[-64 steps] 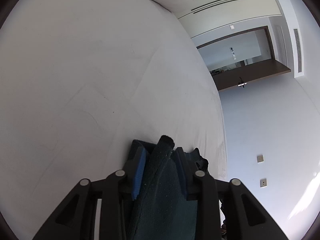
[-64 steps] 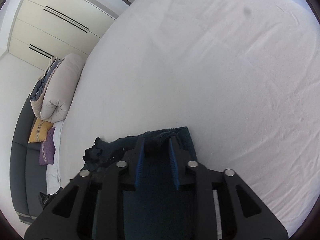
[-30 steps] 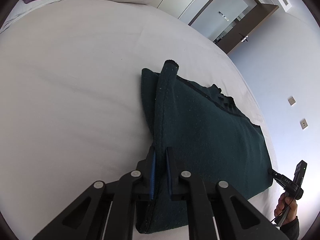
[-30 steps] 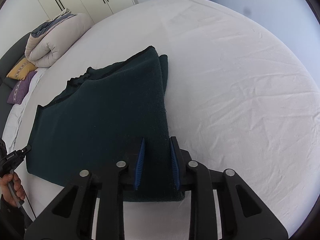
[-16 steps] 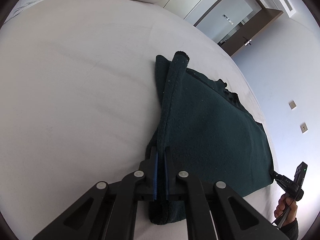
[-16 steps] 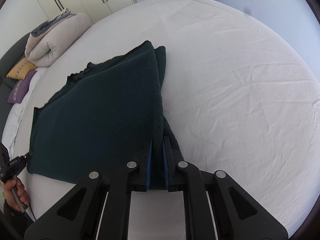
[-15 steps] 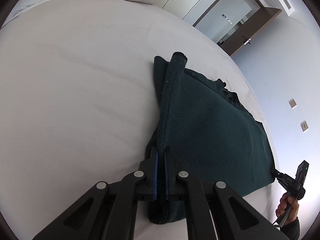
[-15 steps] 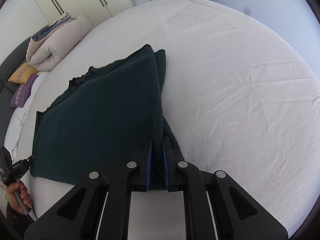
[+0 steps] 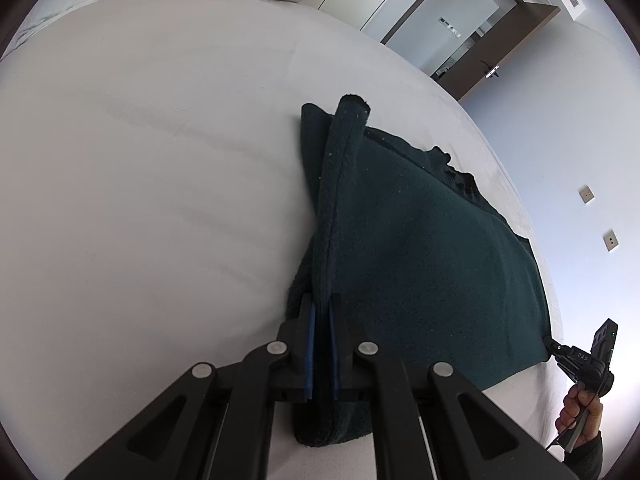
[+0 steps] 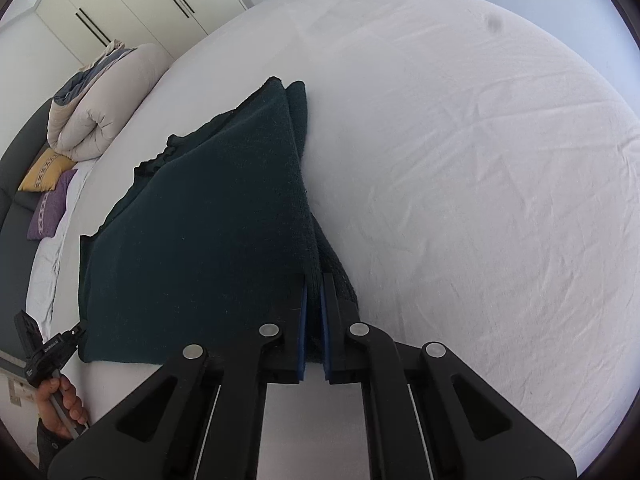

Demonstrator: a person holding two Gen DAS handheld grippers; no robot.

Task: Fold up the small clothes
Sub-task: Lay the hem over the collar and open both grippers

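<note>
— While the left wrist view is up, what has the left gripper [image 9: 321, 340] got?

— Its blue pads are pinched tight on a raised ridge of the dark green cloth [image 9: 420, 248], with only that fold between them. From the pinch, the fold runs away toward the cloth's far corner, which stands up slightly.

— And the cloth itself?

— It lies on the white bed [image 9: 140, 180], spread to the right of the fingers, its near edge hanging just under them. Beyond the cloth's far end is an open doorway [image 9: 460, 40]. At the cloth's right corner the right gripper [image 9: 560, 354] shows small, held in a hand [image 9: 580, 412].

— Now the right wrist view.

— The right gripper [image 10: 313, 320] has just closed, and its pads clamp the cloth [image 10: 200, 240] at its near right edge. The fabric spreads to the left of the pinch over the bed [image 10: 480, 160], two layers showing at the far corner.

— Anything else near the cloth?

— At its left near corner the left gripper [image 10: 78, 330] meets the edge, a hand [image 10: 60, 404] on its handle. Past the cloth's far left side sit a rolled duvet [image 10: 96, 116], a yellow cushion [image 10: 46, 170] and a purple cushion [image 10: 50, 210].
</note>
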